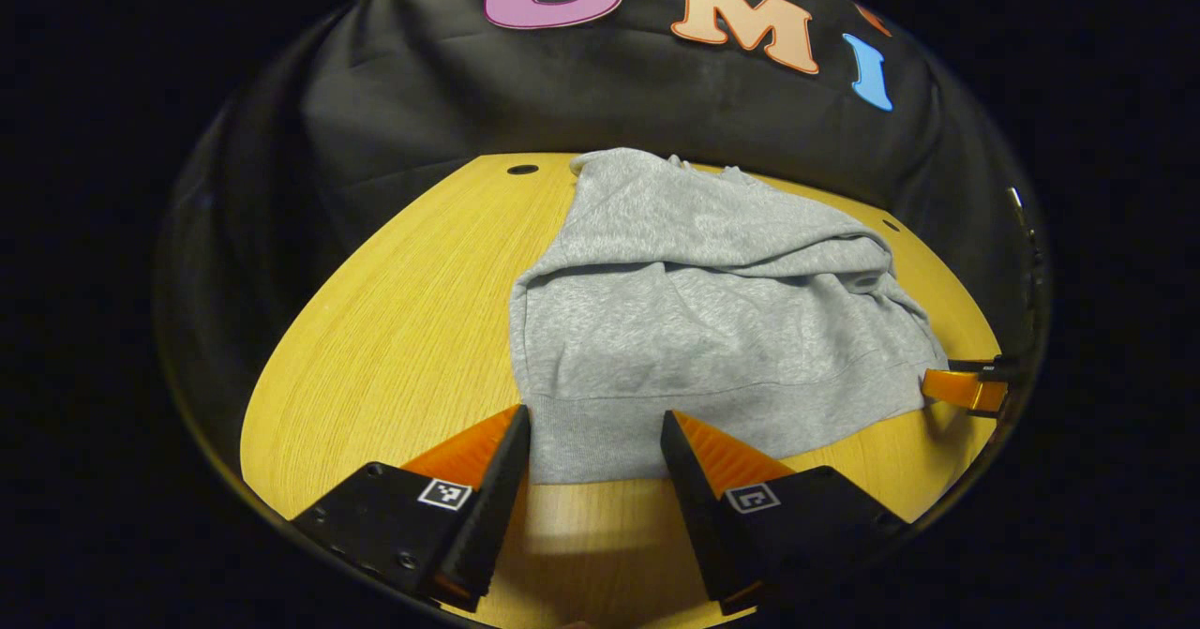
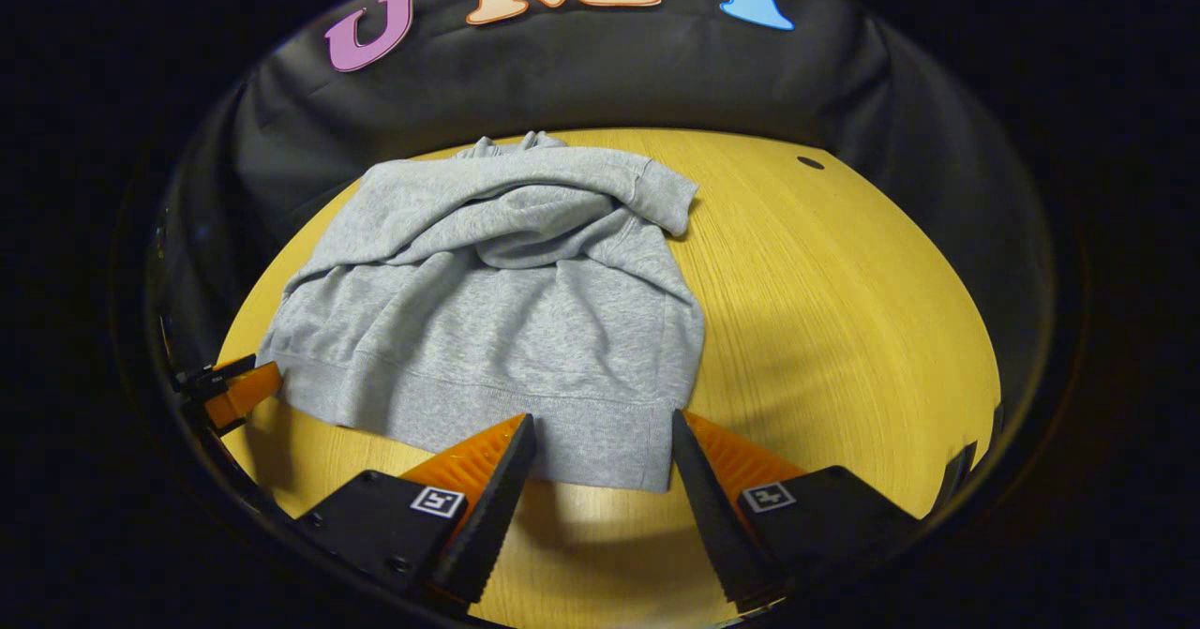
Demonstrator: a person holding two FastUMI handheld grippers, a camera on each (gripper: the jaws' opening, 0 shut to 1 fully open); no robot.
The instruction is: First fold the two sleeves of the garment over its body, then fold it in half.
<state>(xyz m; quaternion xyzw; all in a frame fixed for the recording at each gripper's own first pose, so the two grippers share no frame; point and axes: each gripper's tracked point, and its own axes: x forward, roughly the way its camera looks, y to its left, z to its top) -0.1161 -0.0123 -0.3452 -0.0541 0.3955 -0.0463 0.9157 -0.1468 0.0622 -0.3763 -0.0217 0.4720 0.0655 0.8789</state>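
With both sleeves already lying across its body, the grey sweatshirt [image 1: 712, 329] sits on the wooden desk [image 1: 394, 329], collar end toward the black cloth wall [image 1: 600, 113] and ribbed hem [image 1: 647, 432] toward the cameras. The sleeves cross in a rumpled band over the upper chest, and one cuff [image 2: 670, 202] pokes out past the garment's edge in the right gripper view.

Down at the near edge, the left claw [image 1: 595, 437] is spread wide, its two fingers standing either side of a stretch of hem near the garment's left corner, tips right at the fabric edge; whether they touch the cloth I cannot tell, and nothing is pinched between them. Over in the right gripper view, the right claw [image 2: 603, 441] is spread the same way, straddling the hem at the opposite corner, fingertips [image 2: 516, 437] just at the ribbing, nothing gripped.

Each claw also shows in the other's view, low at the rim, beside the far hem corner. The garment lies flat, not yet folded in half.
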